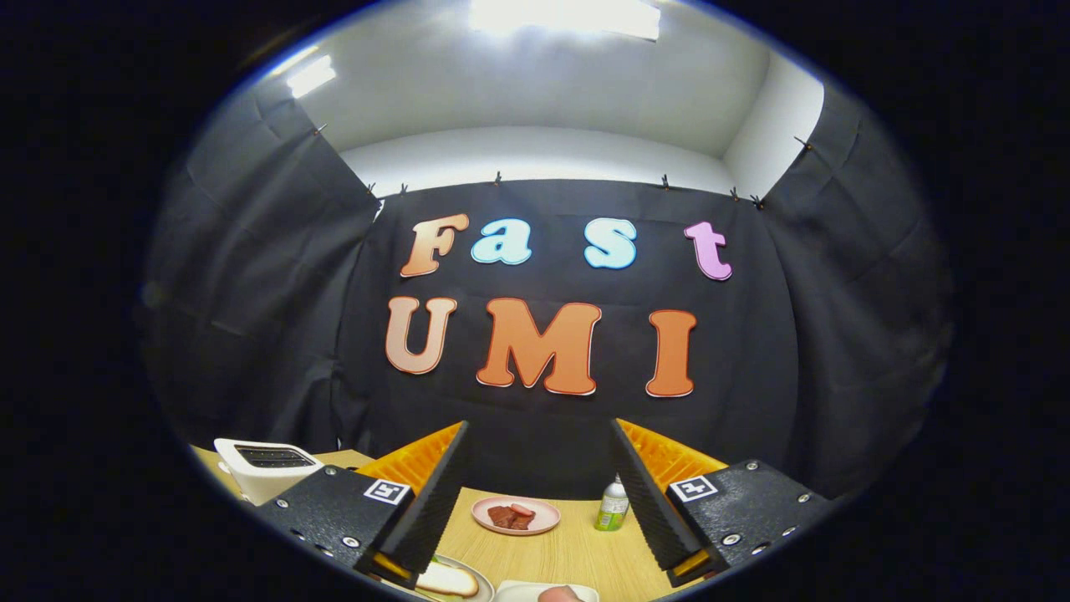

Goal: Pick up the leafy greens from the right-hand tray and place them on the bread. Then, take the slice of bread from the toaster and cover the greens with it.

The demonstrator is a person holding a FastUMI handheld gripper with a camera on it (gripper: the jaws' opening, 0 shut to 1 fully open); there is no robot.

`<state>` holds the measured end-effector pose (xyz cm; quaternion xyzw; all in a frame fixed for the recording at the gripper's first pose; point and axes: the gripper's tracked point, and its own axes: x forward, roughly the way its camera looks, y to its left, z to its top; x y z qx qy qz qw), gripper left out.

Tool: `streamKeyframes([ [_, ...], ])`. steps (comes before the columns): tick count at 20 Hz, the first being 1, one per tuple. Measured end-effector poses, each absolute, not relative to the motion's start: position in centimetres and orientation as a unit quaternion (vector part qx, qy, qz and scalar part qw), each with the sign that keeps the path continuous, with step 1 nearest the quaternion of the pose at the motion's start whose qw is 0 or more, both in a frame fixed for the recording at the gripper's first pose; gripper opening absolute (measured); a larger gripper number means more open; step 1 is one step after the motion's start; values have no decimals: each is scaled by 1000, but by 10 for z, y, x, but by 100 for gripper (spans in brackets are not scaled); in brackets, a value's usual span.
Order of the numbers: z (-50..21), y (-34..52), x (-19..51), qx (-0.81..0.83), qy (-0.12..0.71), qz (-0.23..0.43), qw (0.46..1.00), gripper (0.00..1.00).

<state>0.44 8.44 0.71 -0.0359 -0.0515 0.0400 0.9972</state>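
Note:
My gripper [539, 426] is open, held high above the wooden table [568, 552], with nothing between its fingers. A white toaster [266, 465] stands beyond the left finger; its top slot looks dark and I cannot make out a slice in it. Close below, by the base of the left finger, a slice of bread [448, 579] lies on a pale plate [483, 579], with a thin green sliver at the plate's edge beside the finger. Just right of that plate is a white tray [522, 592] holding a pinkish item; its contents are mostly cut off.
A pink plate [543, 520] with pieces of reddish meat [511, 516] sits ahead between the fingers. A small green-labelled bottle [613, 506] stands next to the right finger. The booth's black cloth wall closes off the back and both sides.

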Motion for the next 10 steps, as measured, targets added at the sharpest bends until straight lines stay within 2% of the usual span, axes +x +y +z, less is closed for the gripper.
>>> streamKeyframes([
  [10,12,103,-4,-22,-49,63,997,98],
])
